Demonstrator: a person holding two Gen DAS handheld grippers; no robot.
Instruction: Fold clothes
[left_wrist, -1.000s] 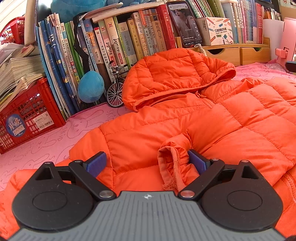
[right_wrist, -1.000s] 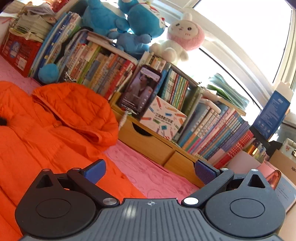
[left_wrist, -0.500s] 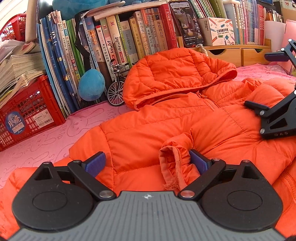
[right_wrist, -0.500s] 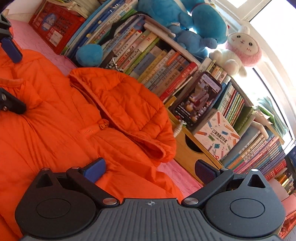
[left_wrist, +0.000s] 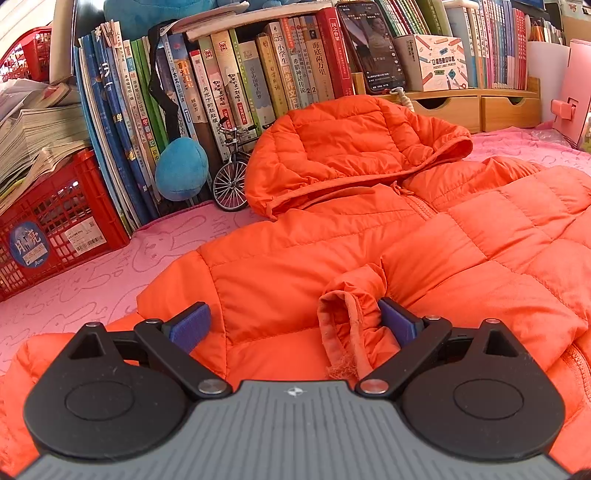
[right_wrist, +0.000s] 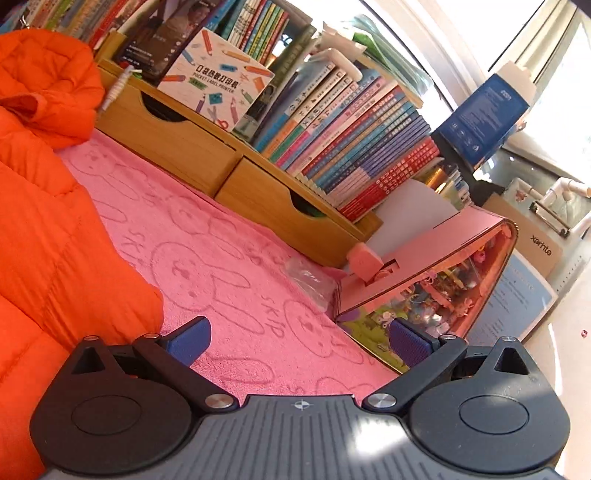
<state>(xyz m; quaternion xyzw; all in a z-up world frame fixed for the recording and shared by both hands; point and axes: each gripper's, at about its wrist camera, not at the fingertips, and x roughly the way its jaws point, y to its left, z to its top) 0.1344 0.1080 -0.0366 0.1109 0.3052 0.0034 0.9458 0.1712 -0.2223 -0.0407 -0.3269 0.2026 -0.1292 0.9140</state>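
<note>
the orange puffer jacket (left_wrist: 369, 236) fills the middle and right of my left view, spread on the pink blanket (right_wrist: 221, 258), hood (left_wrist: 351, 147) up top, one sleeve cuff (left_wrist: 347, 314) lying across its front; folding seems partway at most. my left gripper (left_wrist: 295, 325) and right gripper (right_wrist: 299, 339) gape, grasping nothing.

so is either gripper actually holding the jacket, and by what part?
Neither. The left gripper is open, with the sleeve cuff of the orange jacket lying unclamped against one finger. The right gripper is open over the pink cloth.
</note>
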